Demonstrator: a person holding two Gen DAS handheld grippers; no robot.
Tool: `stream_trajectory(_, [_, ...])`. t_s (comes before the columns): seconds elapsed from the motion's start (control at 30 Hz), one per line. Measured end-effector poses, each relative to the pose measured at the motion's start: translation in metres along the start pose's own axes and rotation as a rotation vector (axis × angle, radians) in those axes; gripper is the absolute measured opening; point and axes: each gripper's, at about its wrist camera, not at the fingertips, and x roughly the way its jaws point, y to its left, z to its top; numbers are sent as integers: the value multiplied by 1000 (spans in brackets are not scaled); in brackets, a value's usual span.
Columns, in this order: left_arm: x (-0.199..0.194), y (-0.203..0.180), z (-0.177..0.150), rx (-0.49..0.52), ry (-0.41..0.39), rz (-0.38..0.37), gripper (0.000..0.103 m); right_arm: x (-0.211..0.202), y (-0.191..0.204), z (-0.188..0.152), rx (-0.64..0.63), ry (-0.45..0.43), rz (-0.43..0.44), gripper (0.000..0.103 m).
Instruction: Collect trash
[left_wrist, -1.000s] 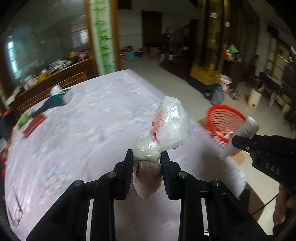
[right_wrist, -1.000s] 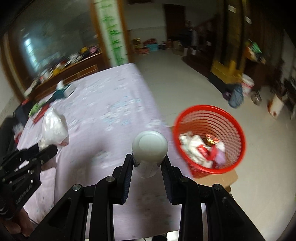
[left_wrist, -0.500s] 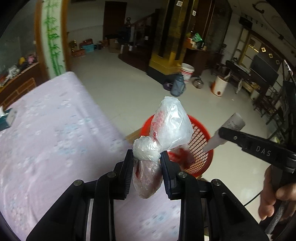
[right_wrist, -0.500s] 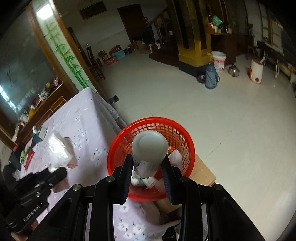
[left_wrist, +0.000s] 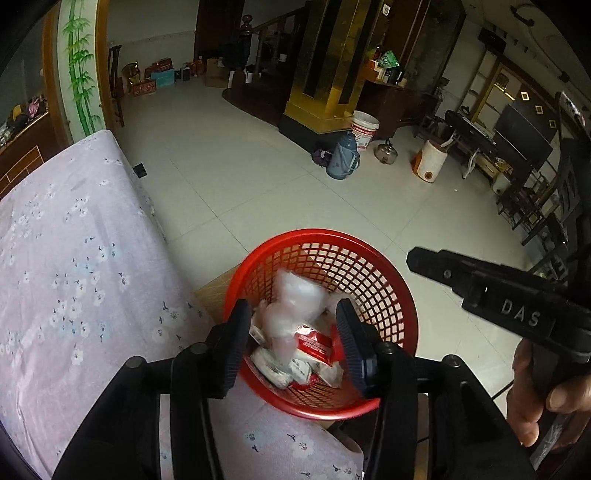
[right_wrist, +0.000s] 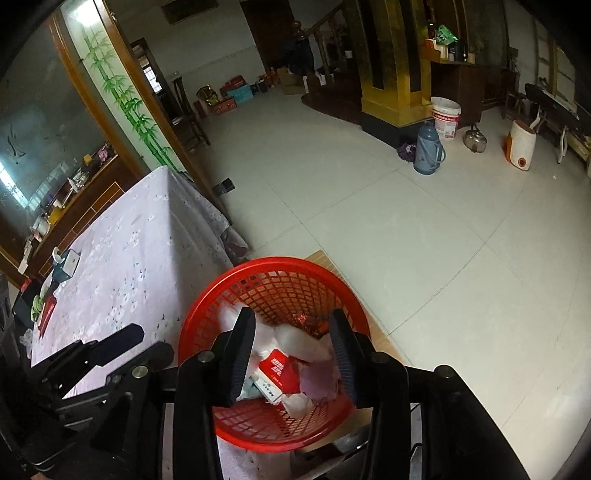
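1. the left gripper (left_wrist: 291, 343) has its two black fingers wide apart, holding nothing.
2. the right gripper (right_wrist: 293, 350) is wide apart and empty too.
3. both hang over the red basket (left_wrist: 384, 273), a round plastic net with its mouth facing up.
4. a blurry clear plastic bag (left_wrist: 295, 302) is in the basket, long side up and down, on top of red and white wrappers (left_wrist: 314, 343).
5. the basket is just beside the table (left_wrist: 74, 258) with a soft flowery cloth.

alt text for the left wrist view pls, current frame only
Left gripper, jaws open and empty, hovers over a red mesh basket holding a clear plastic bag and wrappers. Floral tablecloth at left; right gripper enters from the right.
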Motion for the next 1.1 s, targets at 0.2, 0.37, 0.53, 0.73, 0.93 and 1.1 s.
stream_trajectory(0.2, [-20,-5,-11,26,-47,64,66,-13,10,-7,-33,-22,-32,50])
stream_trajectory(0.37, [-47,0,-38,85,-92,118,76,-33,23,-32,-68,-50,-118,69])
stream_trajectory(0.53, [-79,7,-69,152,-112,148,84,-58,42,-77,-73,-54,-205,79])
stream_trajectory(0.73, [-121,25,-111,188,-124,156,91,-77,68,-135,-61,-33,-246,80])
stream_trajectory(0.93, [-152,51,-150,191,-111,219,91,-96,93,-176,-46,-31,-260,81])
stream_trajectory(1.1, [-171,63,-169,198,-133,231,91,-107,109,-193,-24,-48,-272,81])
